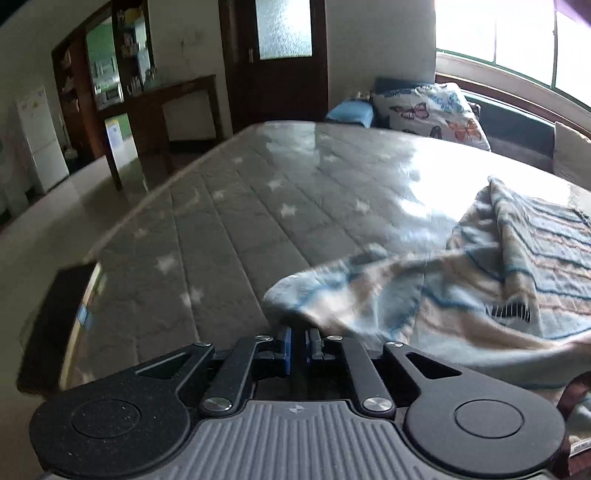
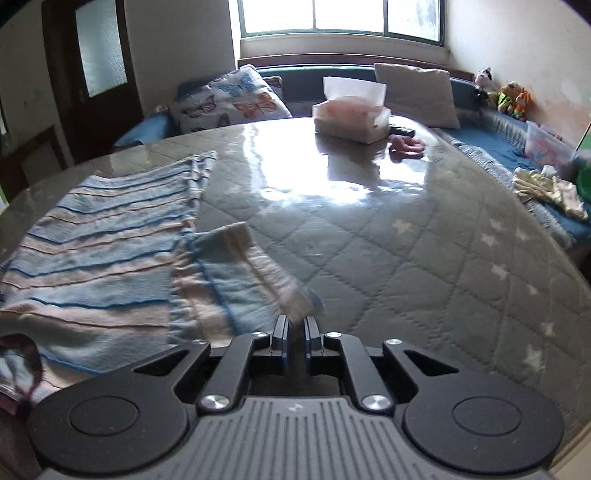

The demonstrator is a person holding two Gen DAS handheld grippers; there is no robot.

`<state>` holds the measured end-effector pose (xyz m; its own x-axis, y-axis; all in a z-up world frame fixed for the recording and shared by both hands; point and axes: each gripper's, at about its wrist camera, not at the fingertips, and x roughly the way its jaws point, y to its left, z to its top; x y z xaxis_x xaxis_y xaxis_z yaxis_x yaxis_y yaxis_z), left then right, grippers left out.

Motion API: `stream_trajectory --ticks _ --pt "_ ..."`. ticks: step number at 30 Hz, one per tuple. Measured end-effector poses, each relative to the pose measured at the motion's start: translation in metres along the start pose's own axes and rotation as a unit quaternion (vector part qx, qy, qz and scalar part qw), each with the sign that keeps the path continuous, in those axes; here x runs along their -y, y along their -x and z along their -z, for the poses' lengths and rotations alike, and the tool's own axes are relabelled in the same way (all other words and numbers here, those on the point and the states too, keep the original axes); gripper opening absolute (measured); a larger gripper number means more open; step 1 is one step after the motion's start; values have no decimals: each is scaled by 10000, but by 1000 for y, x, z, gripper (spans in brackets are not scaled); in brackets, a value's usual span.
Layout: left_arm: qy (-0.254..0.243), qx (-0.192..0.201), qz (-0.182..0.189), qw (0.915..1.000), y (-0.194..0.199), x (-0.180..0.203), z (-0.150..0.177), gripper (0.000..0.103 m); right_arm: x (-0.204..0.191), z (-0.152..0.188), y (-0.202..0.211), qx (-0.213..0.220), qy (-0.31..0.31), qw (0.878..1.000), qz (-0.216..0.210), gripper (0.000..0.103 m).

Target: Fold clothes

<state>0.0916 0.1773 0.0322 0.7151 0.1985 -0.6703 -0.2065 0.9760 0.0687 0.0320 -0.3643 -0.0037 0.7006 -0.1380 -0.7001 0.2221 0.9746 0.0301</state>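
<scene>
Left-wrist view is showing the left gripper (image 1: 298,341) pinching a sleeve of the striped garment (image 1: 498,273) – jaws nearly together on the cloth. Right gripper (image 2: 295,332) is clamping the other sleeve, the garment's body lying spread on the quilted table (image 2: 406,258).

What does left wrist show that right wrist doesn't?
Only left wrist: the fridge, the dark wooden desk on the room side, and the left gripper shut on a sleeve of the striped garment.

Only right wrist: the tissue box, a plain pillow, plush toys, a pale cloth pile, and the right gripper shut on the other sleeve.

Both: the quilted star cover, the butterfly pillow, the door, the window.
</scene>
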Motion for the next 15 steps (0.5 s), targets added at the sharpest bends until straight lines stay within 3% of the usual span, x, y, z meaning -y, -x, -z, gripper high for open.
stream_trajectory --ticks 3,5,10,15 --pt "-157 164 35 9997 3 8 -17 22 1 -17 2 103 154 9998 6 15" --pt "-299 237 116 9992 0 21 -30 22 -3 -31 -4 144 251 9995 -93 27" --pt "-528 358 150 9978 -12 56 -63 25 -19 -67 -22 164 450 9974 -536 36" --pt "-661 590 -91 9960 -18 70 -98 33 -38 -102 -42 185 699 9937 -855 41"
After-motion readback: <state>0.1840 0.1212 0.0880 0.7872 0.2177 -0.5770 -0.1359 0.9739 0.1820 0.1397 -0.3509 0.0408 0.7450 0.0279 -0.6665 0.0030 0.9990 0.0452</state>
